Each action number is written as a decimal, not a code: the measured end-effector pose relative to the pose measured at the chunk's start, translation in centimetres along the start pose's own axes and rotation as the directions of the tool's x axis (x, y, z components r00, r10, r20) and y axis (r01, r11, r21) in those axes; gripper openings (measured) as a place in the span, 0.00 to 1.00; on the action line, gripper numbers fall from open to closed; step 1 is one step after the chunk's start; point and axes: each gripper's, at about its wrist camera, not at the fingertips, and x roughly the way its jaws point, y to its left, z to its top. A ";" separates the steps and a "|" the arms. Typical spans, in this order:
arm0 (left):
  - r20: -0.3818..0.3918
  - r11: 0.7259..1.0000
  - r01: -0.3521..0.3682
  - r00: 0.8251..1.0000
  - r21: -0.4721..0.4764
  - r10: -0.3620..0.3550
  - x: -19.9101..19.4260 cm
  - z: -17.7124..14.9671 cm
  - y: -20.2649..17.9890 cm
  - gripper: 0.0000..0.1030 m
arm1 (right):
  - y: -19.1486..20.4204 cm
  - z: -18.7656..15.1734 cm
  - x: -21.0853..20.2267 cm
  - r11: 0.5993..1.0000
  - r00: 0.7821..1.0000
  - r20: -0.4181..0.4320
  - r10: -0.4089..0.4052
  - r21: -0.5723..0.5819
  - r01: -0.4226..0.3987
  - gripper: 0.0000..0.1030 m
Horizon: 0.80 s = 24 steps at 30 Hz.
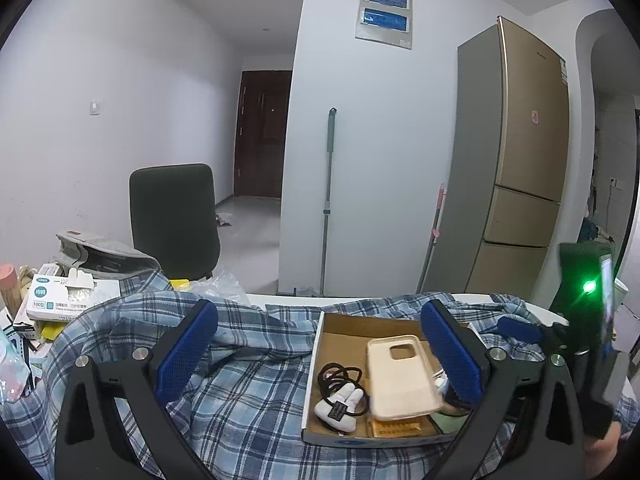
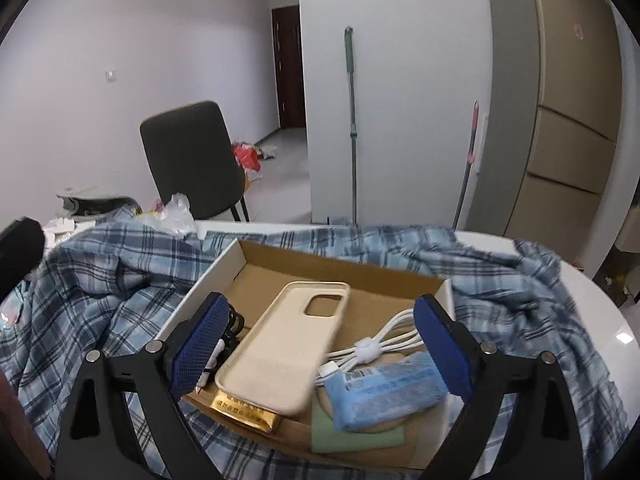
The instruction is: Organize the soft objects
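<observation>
The box point(image 2: 224, 268) sits on a plaid shirt point(image 2: 120, 280) spread over the tabletop point(image 2: 600, 312), and it already holds most of the small items. A cream phone case point(image 2: 288, 344) lies slantwise across the middle. Beside it are a bundled white cable point(image 2: 372, 350), a blue tissue pack point(image 2: 384, 392), a green cloth point(image 2: 352, 436) and a gold packet point(image 2: 244, 410). In the left wrist view a black hair tie point(image 1: 340, 378) and a small white plush point(image 1: 340, 408) lie at the box's left side.

So the sorting looks well along. The shirt itself seems to be what is left: it lies crumpled and unfolded under the box.

The right hand-held gripper point(image 2: 320, 348) hovers over the box with its jaws wide, one finger on each side of the case, and the pads press on nothing. The left hand-held gripper point(image 1: 316, 356) also stands wide and empty, over the shirt at the box's left edge.

In the way: the box pins the shirt, so folding probably calls for lifting or shifting it first. At the tabletop's left end sit a glove box point(image 1: 72, 296), a grey bag point(image 1: 100, 256) and loose papers, close to the shirt's edge. A chair point(image 1: 174, 220) stands beyond the tabletop, with a mop point(image 1: 328, 200) against the wall and a fridge point(image 1: 516, 160) to the right, all well clear.
</observation>
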 end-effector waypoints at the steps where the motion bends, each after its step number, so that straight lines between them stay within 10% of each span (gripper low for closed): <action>1: -0.001 1.000 0.005 1.000 -0.001 -0.005 -0.3 0.1 -0.1 0.99 | -0.3 0.1 -0.7 1.000 1.000 0.014 0.004 0.008 -0.004 0.90; 24: 0.143 0.992 0.091 0.984 0.086 -0.102 -14.7 -2.5 -2.9 0.99 | -3.8 -5.2 -17.9 0.997 0.921 0.383 0.067 -0.067 -0.045 0.97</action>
